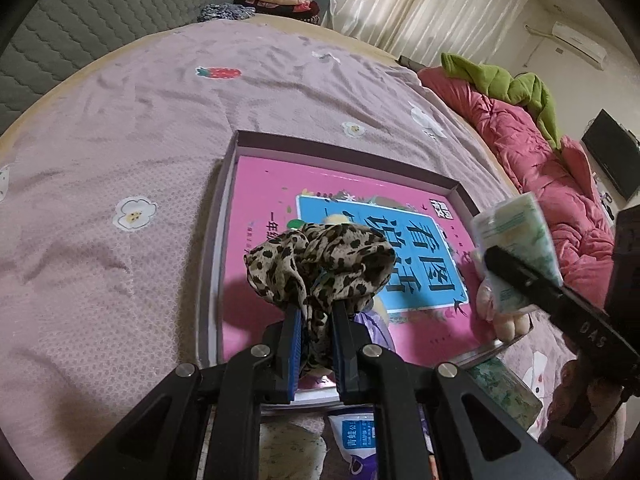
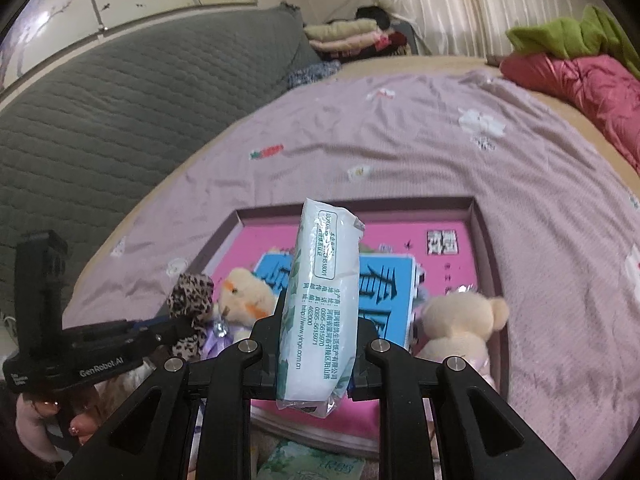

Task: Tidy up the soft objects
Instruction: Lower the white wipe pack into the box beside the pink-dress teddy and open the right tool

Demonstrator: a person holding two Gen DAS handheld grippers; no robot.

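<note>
Left claw (image 1: pixel 314 320) grips leopard scrunchie (image 1: pixel 320 264) | right claw (image 2: pixel 316 344) grips tissue pack (image 2: pixel 320 300), "www.yinge.com.cn"

The left gripper (image 2: pixel 176 322) body reads "GenRobot.AI". The right gripper (image 1: pixel 516 268) arm reads "DAS". The tissue pack (image 2: pixel 320 308) carries "0395-5615970", "0395-5615971", "462000" and "http://www.yinge.com.cn". The pink book (image 1: pixel 432 276) cover shows "看图说话".

Each camera sits just behind its own claw, looking forward and down along the fingers, close above the shallow box (image 1: pixel 452 190) on the bed (image 1: pixel 120 152). Both views share that box (image 2: pixel 476 216), the bed (image 2: pixel 400 152) and the opposite claw.
</note>
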